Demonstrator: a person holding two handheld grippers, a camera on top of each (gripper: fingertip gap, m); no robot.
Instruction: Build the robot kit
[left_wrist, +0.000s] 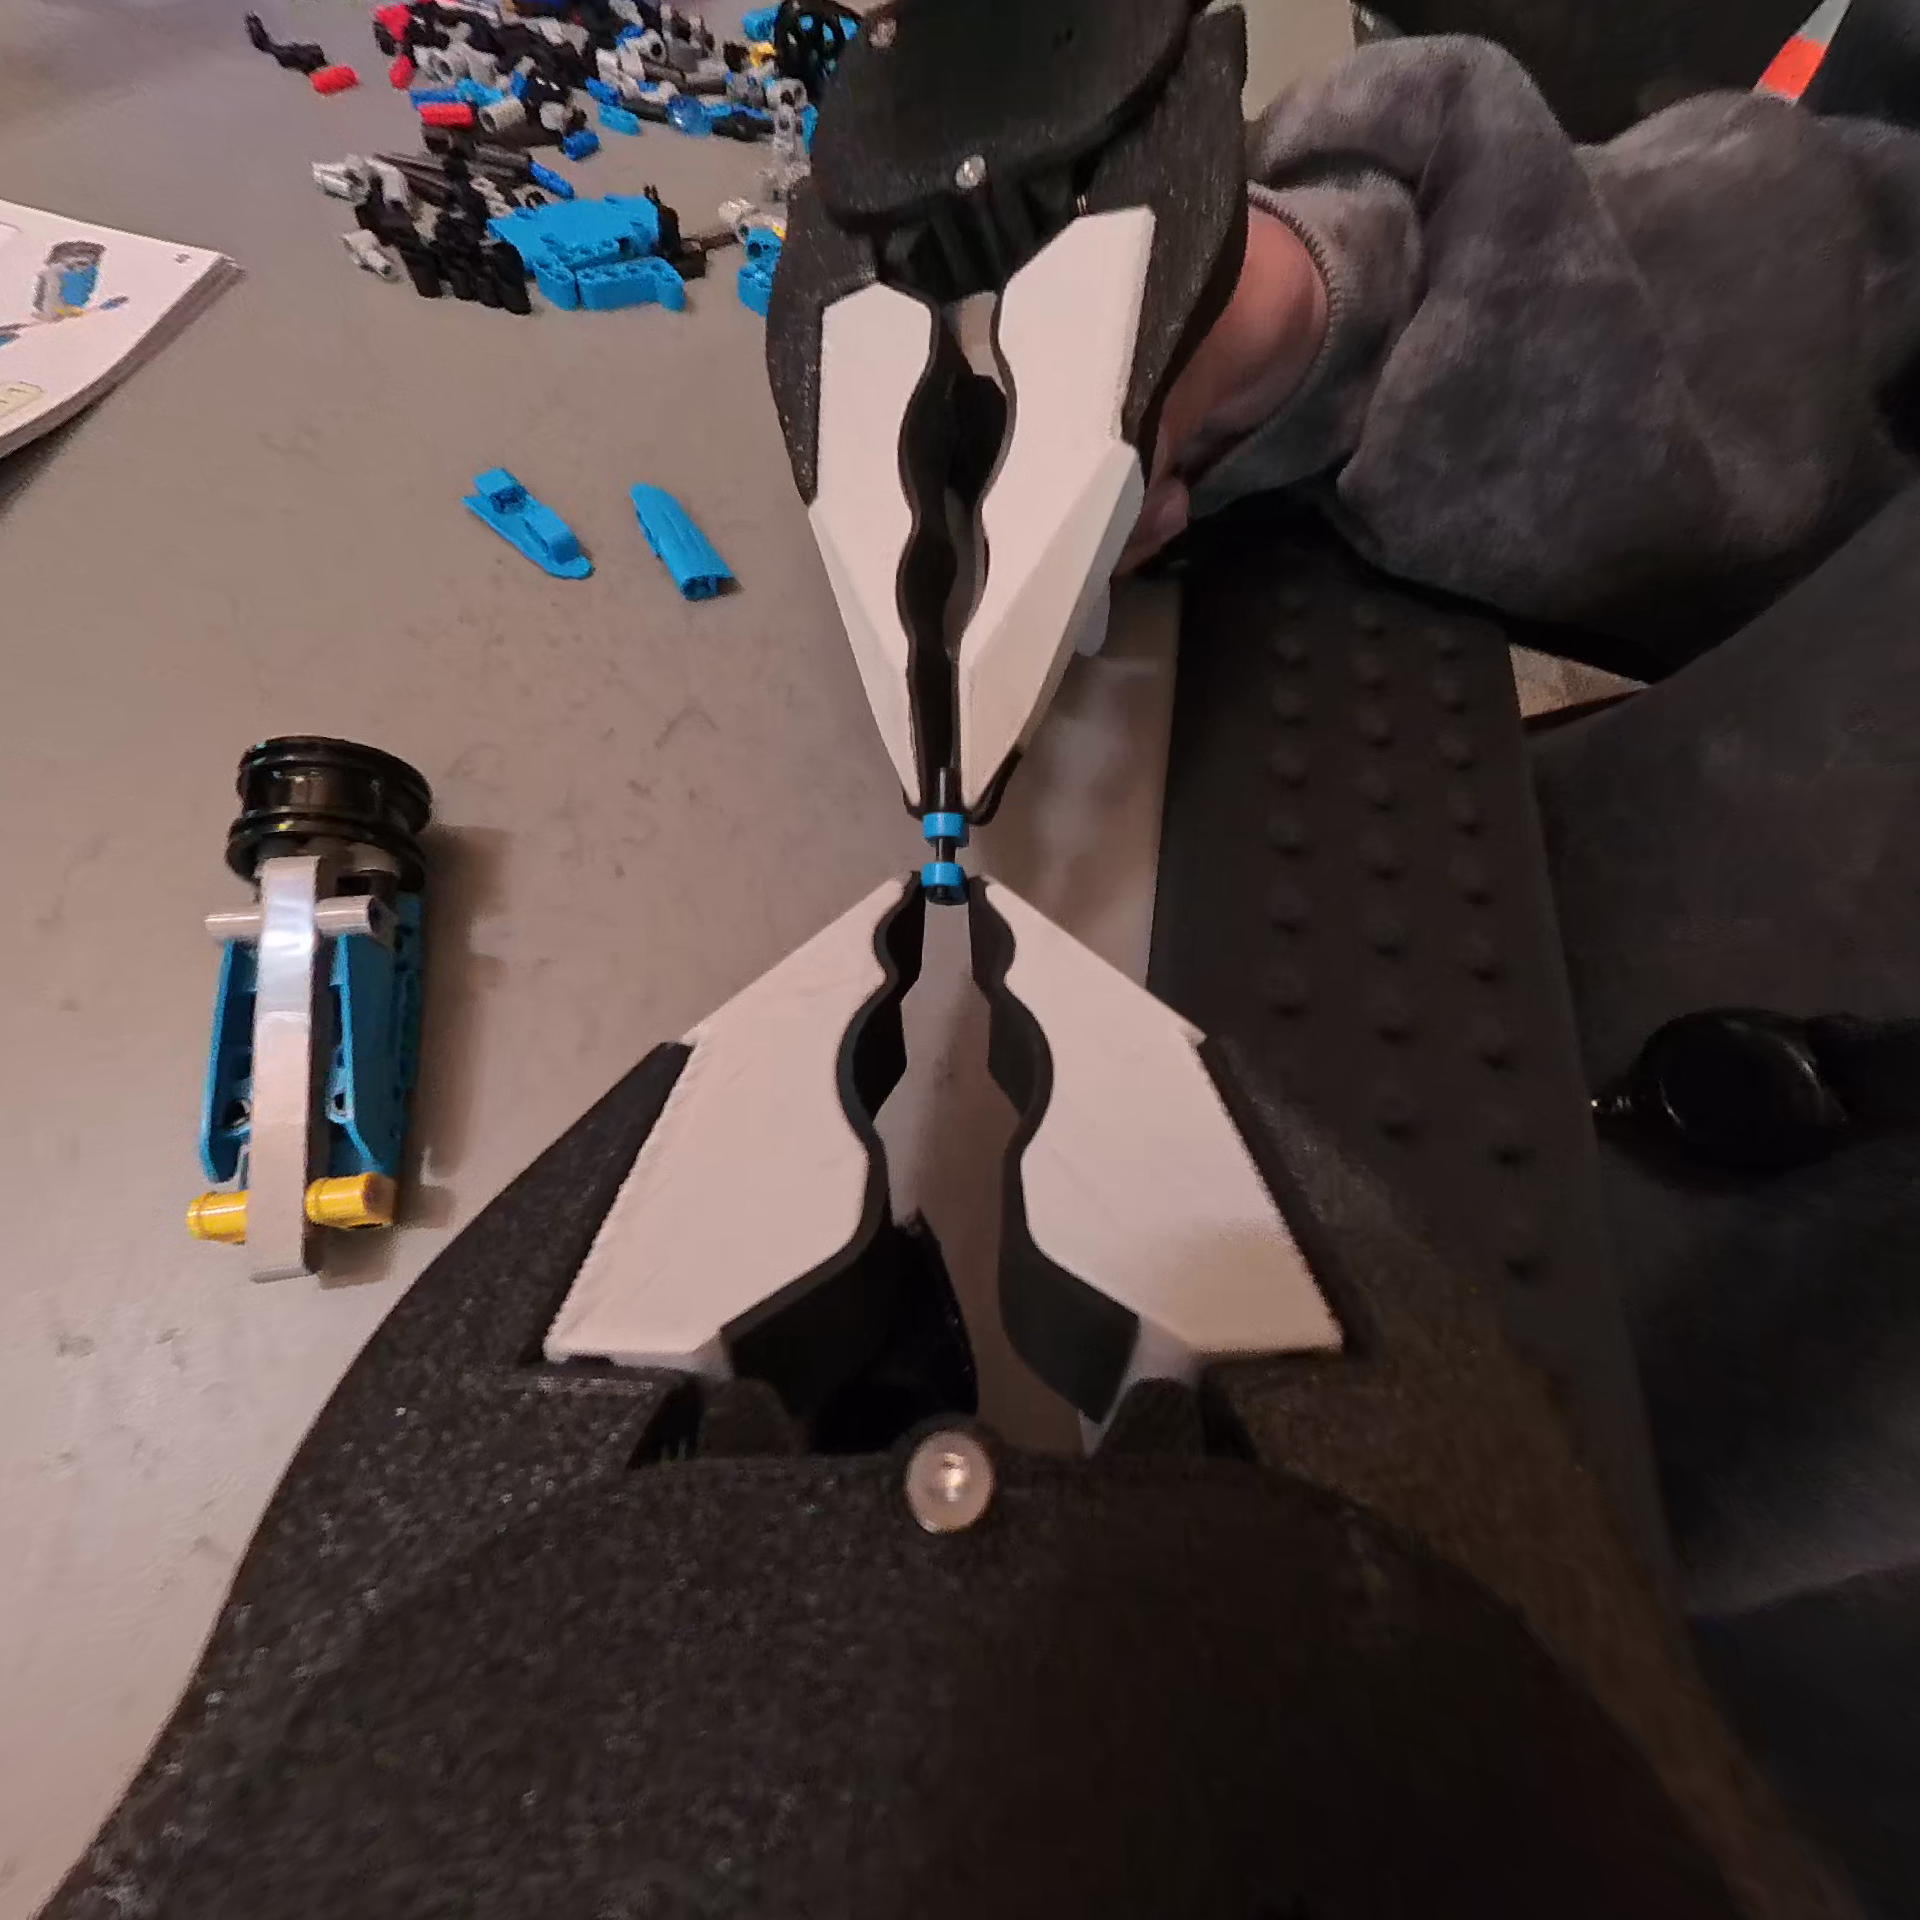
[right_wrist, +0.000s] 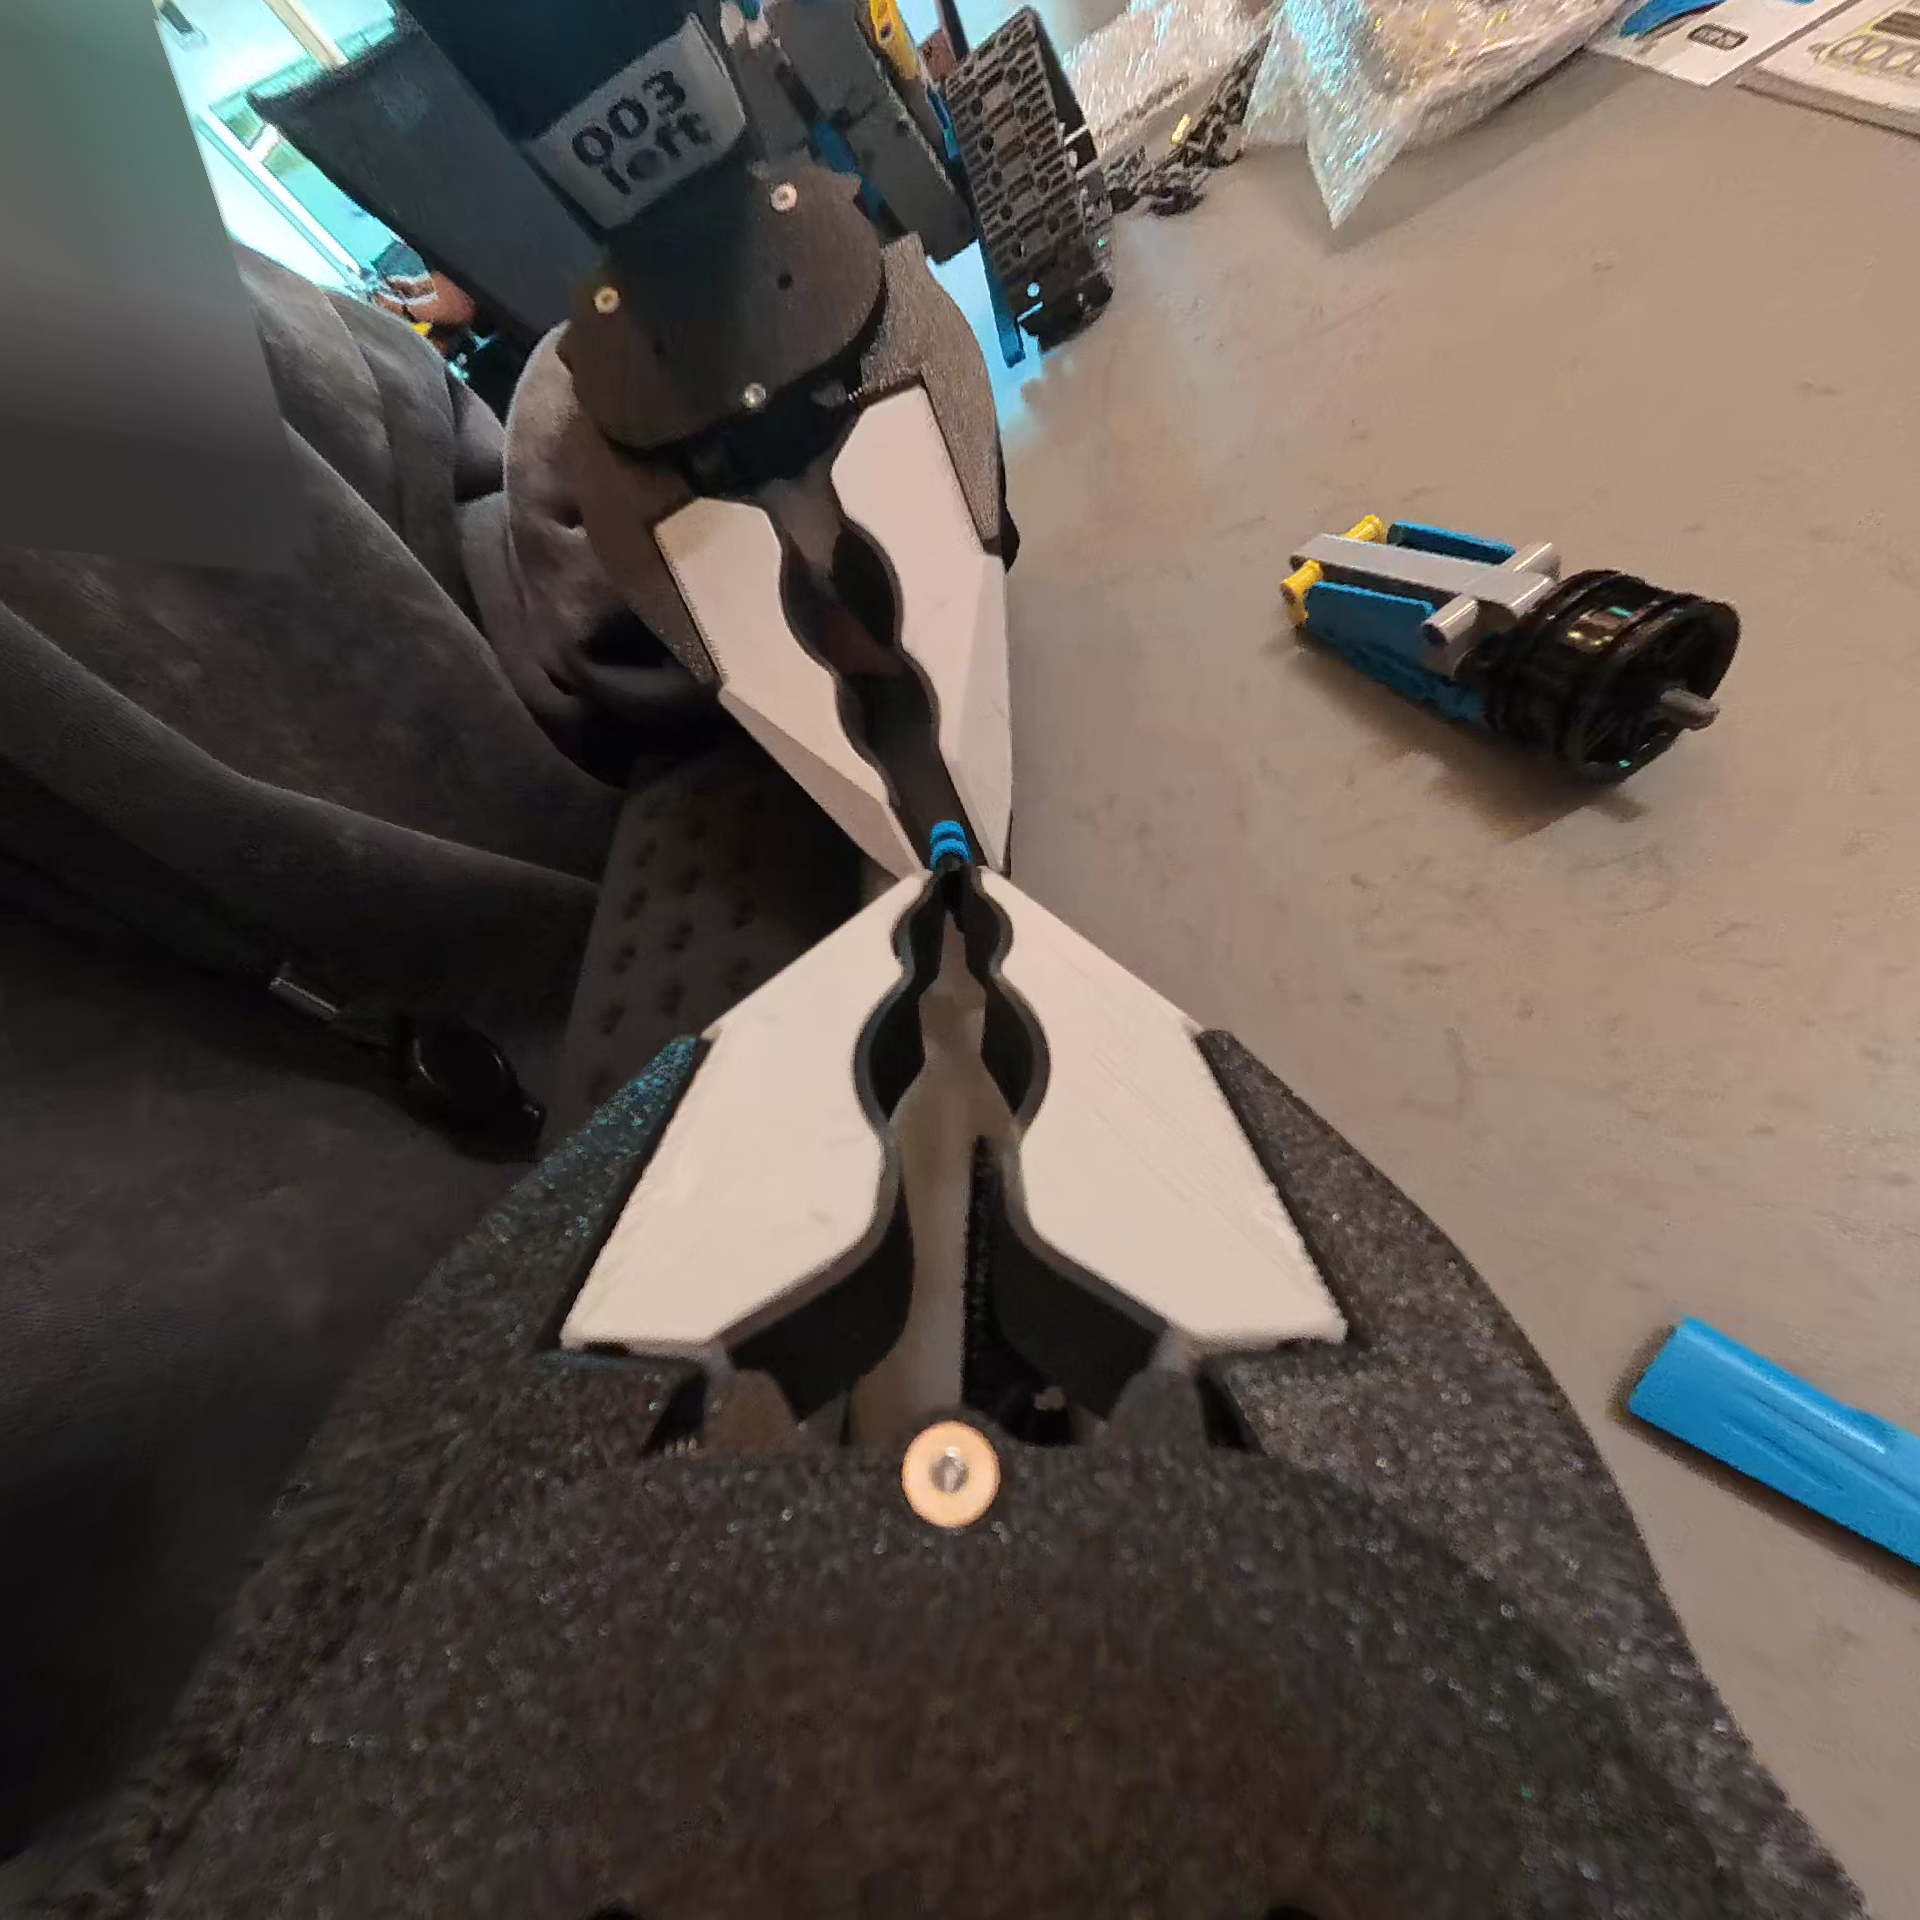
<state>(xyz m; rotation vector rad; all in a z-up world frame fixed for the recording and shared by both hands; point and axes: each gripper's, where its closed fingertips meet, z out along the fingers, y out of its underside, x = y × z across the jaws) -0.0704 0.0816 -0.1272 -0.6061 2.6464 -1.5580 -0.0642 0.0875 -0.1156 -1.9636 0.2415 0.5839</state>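
Blue pin (left_wrist: 943, 831) between opposed claws

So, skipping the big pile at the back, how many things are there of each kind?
hand-held grippers: 2, left and right
blue rings, one at each tip: 2
blue panels: 2
wheel assembly: 1
booklet: 1
Total: 8

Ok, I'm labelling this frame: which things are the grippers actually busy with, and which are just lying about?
In hand:
left gripper and right gripper, tip to tip, both shut on the pin, which is black with blue rings.

Lying about on the table:
wheel assembly
blue panels
parts pile
booklet
bags
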